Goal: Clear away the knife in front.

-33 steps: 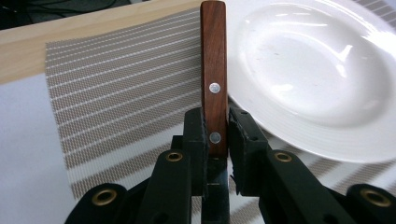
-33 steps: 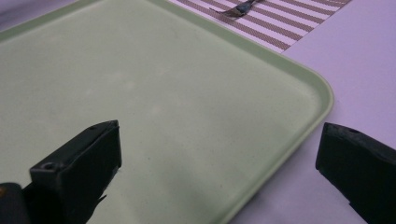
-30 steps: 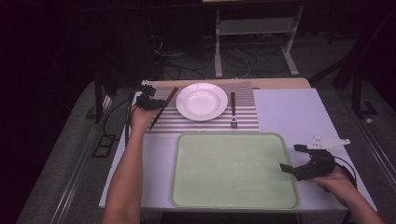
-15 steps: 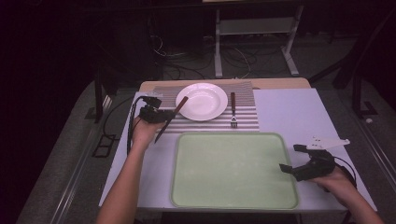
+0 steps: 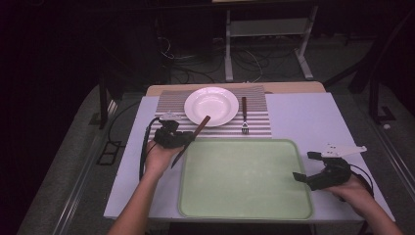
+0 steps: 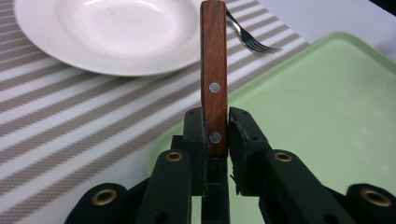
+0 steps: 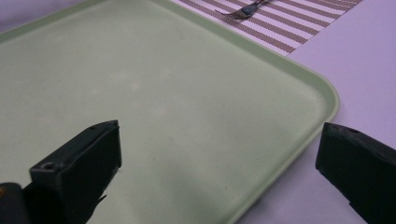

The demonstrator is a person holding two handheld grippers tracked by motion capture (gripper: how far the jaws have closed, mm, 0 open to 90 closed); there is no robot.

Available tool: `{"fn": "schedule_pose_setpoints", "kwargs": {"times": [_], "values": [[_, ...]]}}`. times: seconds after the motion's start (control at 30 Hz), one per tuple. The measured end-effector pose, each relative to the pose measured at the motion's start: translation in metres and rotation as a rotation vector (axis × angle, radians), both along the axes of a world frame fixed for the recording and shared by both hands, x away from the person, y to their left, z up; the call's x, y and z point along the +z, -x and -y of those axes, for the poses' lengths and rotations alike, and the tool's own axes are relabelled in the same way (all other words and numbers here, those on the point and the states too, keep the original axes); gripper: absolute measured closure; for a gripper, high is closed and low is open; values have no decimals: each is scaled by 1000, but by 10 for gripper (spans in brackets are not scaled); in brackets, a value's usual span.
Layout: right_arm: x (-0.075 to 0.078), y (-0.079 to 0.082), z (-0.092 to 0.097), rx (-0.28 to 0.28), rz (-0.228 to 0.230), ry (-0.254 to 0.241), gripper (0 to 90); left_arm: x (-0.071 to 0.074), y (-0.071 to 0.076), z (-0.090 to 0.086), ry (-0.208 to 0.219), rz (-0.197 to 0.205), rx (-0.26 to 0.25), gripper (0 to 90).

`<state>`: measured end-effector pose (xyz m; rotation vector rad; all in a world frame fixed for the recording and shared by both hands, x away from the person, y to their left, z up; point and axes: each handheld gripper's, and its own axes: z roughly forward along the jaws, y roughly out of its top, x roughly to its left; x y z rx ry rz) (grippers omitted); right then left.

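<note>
High view: the left gripper [image 5: 171, 138] carries a wooden-handled knife [image 5: 192, 140] above the green tray's [image 5: 244, 210] far-left corner; setting it down inside looks next. Left gripper view: jaws clamp the handle. Right gripper view: jaws wide apart, holding nothing, over the tray's open right edge

The left gripper [image 5: 182, 139] sits at the tray's [image 5: 244, 215] far left corner, over the near edge of the placemat [image 5: 166, 103], with a knife [image 6: 214, 70] between its jaws pointing ahead. Ahead of it on the placemat lies the plate [image 5: 211, 105], and beyond the plate, to its right, the fork [image 5: 243, 117]. The right gripper [image 5: 309, 166] hangs at the tray's right edge, jaws over that rim; the tray spreads to its left, the fork far ahead.
</note>
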<state>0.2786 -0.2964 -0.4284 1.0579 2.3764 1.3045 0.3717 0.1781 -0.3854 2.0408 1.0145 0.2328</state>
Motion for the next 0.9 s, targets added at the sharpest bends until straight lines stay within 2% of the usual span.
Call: {"fn": "schedule_pose_setpoints", "kwargs": {"times": [0.17,0.3,0.57,0.63,0.77,0.9], "values": [[0,1,0,3,1,2,4,-8,18,13,-1,-3,-15,772],[0,1,-1,4,1,8,4,-19,27,24,-9,-27,-42,772],[0,3,-2,6,2,23,3,-38,28,40,-34,-61,-67,772],[0,4,-3,5,4,25,4,-45,29,45,-67,-70,-78,772],[0,4,-3,5,4,28,3,-50,29,47,-101,-70,-81,771],[0,4,-3,7,3,29,3,-54,29,47,-116,-68,-96,760]]}}
